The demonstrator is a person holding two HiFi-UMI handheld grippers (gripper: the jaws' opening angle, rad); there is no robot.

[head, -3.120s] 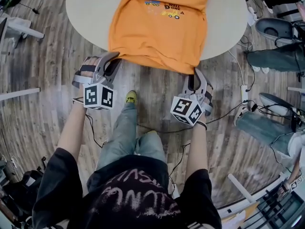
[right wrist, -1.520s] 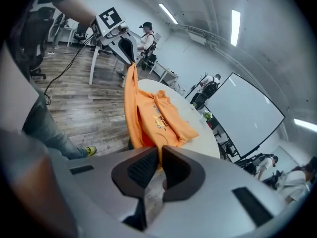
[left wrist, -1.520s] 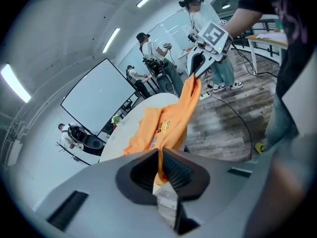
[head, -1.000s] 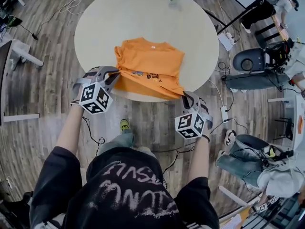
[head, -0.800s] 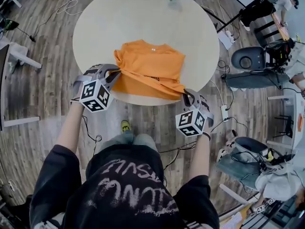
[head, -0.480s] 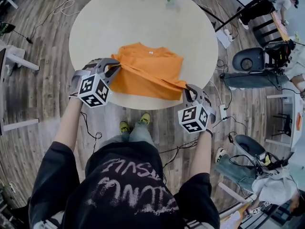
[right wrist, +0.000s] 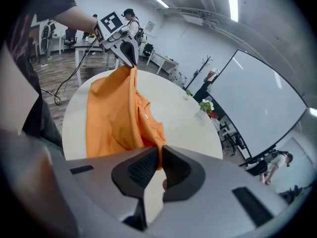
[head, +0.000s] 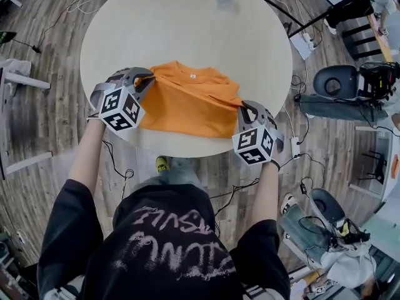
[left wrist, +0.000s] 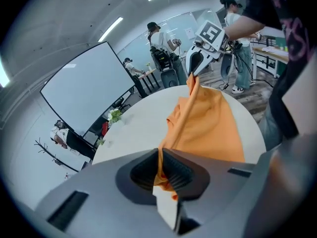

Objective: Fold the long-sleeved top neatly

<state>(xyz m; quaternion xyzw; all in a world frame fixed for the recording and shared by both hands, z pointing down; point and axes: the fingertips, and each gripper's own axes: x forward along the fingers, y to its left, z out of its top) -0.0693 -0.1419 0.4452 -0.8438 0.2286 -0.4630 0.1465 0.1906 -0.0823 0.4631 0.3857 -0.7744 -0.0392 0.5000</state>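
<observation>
Dragging top (head: 187,108) farther inward, left tongs (head: 150,77), right tongs (head: 242,105) clamped (now doubled over)

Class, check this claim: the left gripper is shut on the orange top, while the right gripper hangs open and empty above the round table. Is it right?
One slip. The right gripper is not open and empty: the right gripper view shows its jaws shut on the orange top. The left gripper is shut on it too, above the round table.
</observation>
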